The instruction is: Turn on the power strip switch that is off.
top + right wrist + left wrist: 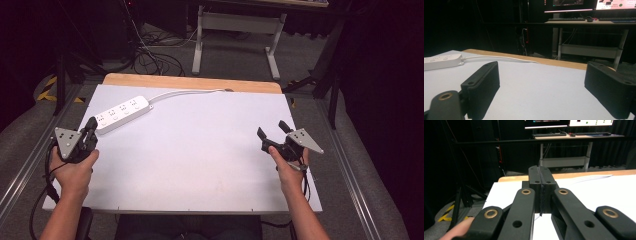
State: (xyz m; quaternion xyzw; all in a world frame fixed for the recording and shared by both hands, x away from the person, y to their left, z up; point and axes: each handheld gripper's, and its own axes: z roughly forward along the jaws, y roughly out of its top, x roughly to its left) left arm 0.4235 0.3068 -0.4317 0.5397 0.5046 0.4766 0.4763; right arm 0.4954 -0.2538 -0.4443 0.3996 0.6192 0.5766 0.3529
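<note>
Power strip [121, 114] lies at 10 o'clock on surface [200, 165], long axis toward 2 o'clock. Left claw [92, 125] nearest, jaws closed, empty. Right claw [272, 131] spread wide, empty.

- The high view looks forward and down over the white table [200, 150].
- The left gripper view sits low, facing the far desk [579, 136].
- The right gripper view, equally low, shares that desk and the power strip [441, 61] with the high view.
</note>
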